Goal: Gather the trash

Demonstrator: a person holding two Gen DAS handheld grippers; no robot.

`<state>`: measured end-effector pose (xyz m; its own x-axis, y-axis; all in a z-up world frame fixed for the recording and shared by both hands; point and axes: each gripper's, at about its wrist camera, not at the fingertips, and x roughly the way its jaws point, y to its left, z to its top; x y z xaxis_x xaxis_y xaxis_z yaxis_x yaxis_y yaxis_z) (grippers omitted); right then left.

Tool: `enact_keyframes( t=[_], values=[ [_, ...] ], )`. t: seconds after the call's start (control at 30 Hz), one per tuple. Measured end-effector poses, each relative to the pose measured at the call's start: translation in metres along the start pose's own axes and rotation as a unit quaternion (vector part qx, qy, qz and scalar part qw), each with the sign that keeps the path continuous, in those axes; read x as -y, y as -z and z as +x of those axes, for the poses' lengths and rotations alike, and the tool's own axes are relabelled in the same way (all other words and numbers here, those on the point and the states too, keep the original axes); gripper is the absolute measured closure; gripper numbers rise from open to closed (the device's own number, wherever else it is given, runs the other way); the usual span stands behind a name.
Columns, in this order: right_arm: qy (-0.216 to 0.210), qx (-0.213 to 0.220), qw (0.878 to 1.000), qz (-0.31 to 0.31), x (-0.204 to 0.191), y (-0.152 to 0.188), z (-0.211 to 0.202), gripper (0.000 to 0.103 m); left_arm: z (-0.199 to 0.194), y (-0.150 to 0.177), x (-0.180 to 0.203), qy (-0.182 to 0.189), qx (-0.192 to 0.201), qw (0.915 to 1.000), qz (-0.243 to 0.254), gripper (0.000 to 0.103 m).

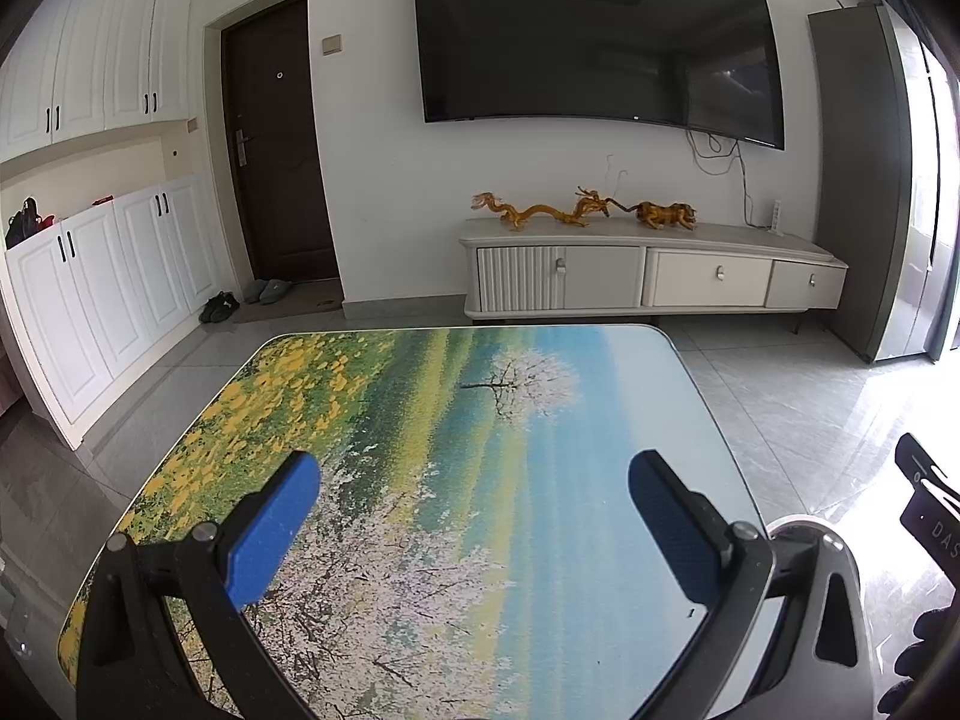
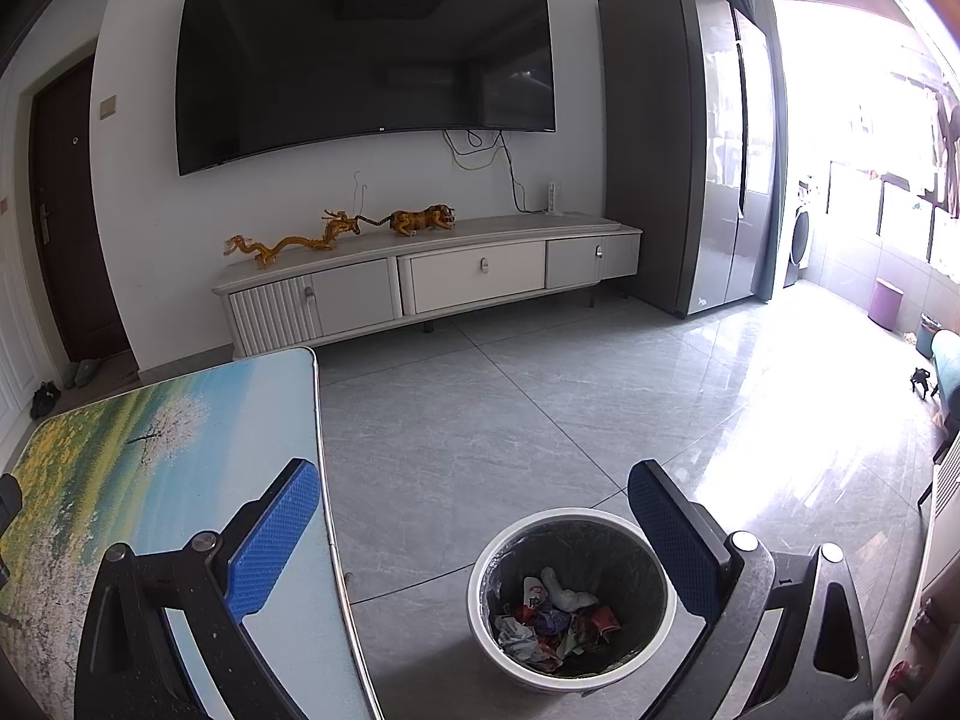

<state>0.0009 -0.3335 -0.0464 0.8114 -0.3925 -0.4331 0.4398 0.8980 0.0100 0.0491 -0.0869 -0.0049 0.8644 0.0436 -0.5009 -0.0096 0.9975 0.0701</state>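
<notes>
Two grippers hovering with blue-padded jaws spread wide and gripping nothing: left gripper [image 1: 474, 504] hanging over the table [image 1: 420, 420] with its printed landscape of yellow flowers and white blossom, right gripper [image 2: 474, 510] hanging off the table's right edge, above the floor. Sitting on the grey tile floor [image 2: 510, 420] just beside that edge, directly below the right gripper's parted jaws, a round white trash bin [image 2: 480, 594] with a dark liner, holding crumpled trash [image 2: 555, 618] in white, red and blue. Peeking into the left wrist view at lower right, the bin's white rim. Lining the far wall, a pale TV cabinet [image 2: 432, 282] bearing golden figurines [image 2: 336, 234] beneath a wall-mounted television [image 2: 366, 60], flanked by a grey refrigerator [image 2: 678, 144].
</notes>
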Motion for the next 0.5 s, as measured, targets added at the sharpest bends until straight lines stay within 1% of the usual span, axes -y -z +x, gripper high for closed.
enact_keyframes(
  t=[0.5],
  values=[
    [0.000,0.000,1.000,0.000,0.0004,-0.0001,-0.0002,0.000,0.0005,-0.0008,0.0006,0.003,-0.001,1.0000,0.000,0.000]
  ],
)
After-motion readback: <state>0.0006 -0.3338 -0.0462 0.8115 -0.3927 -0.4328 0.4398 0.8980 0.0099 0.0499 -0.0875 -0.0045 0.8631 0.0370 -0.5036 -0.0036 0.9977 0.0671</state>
